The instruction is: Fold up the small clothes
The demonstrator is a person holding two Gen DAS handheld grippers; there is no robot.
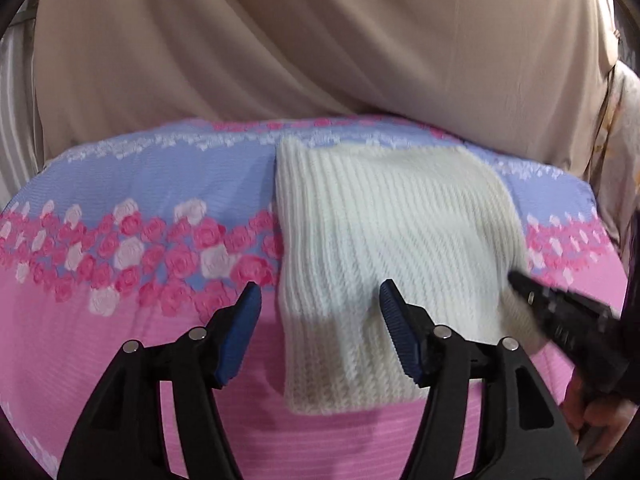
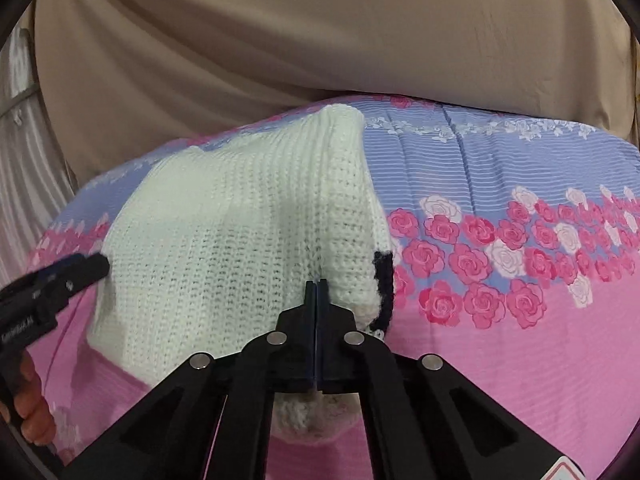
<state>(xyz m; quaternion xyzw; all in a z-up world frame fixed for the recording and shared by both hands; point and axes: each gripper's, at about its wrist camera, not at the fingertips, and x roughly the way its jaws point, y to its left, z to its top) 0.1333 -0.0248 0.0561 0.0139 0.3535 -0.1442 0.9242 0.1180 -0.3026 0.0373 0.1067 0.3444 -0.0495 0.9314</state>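
Note:
A white ribbed knit garment (image 1: pixel 384 248) lies folded on a pink and lilac rose-print sheet (image 1: pixel 132 240). My left gripper (image 1: pixel 320 296) is open, its blue-padded fingers (image 1: pixel 248 308) hovering over the garment's left near edge without touching. In the right wrist view the garment (image 2: pixel 240 232) shows a dark navy trim (image 2: pixel 384 288) at its right edge. My right gripper (image 2: pixel 317 282) is shut on the garment's near right part, pinching the knit. It shows as a dark blurred shape in the left wrist view (image 1: pixel 560 312), and the left gripper shows at the left of the right wrist view (image 2: pixel 60 280).
A beige curtain or cloth (image 1: pixel 320 40) hangs behind the sheet's far edge. The sheet (image 2: pixel 520 320) stretches out bare to the right of the garment and to its left. A hand (image 2: pixel 28 412) holds the left gripper's handle.

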